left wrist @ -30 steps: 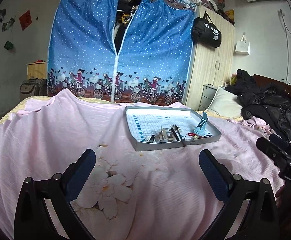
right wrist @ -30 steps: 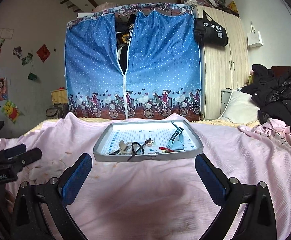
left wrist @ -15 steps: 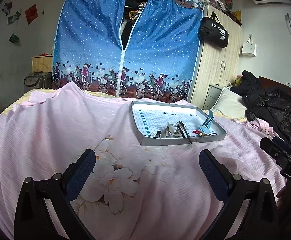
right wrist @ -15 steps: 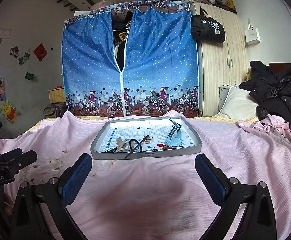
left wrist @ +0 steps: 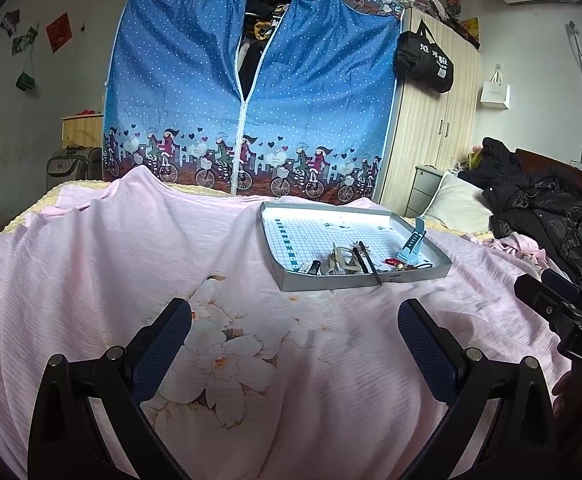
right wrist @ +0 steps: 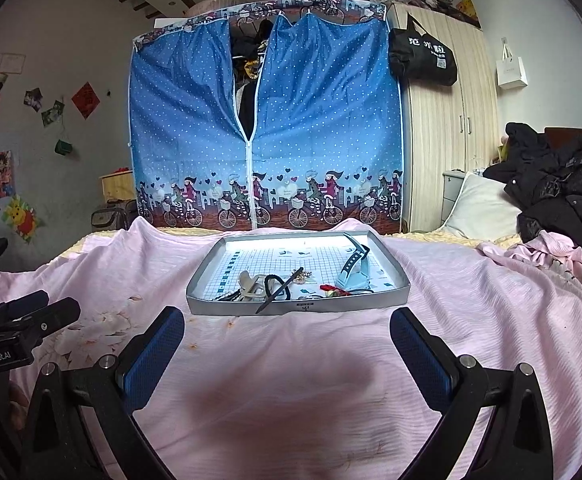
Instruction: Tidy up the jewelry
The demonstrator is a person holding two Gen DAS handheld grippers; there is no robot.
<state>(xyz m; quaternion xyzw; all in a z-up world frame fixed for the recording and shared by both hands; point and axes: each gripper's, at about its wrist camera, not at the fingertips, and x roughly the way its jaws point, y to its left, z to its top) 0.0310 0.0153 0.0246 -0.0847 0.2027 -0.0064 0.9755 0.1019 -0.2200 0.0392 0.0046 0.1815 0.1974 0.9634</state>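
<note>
Pink sheet (right wrist: 471,320): thin ribbed cloth with a pale flower print, spread over the whole bed under everything else.
Blue wardrobe (right wrist: 267,128): dotted fabric cover with a bicycle border, standing behind the bed, its zip parted at the top.
Black coats (left wrist: 547,216): heaped at the right end of the bed, beside a white pillow (left wrist: 455,204).
Tray (right wrist: 395,294): shallow grey box with a grid-printed floor, resting on the sheet at the far middle of the bed.
Left gripper (left wrist: 295,324): fingers spread wide apart with nothing between them, above the flower print, well short of the tray.
Right gripper (right wrist: 287,334): also spread wide and empty, lined up with the tray's near wall but apart from it.
Watch strap (right wrist: 353,266): light blue, propped up at the tray's right side.
Hair clip (right wrist: 251,282): pale, lying among the jewelry at the tray's near edge.
Black stick (right wrist: 281,290): thin, slanting over the near wall.
Red trinket (right wrist: 331,289): small, just left of the strap's base.
</note>
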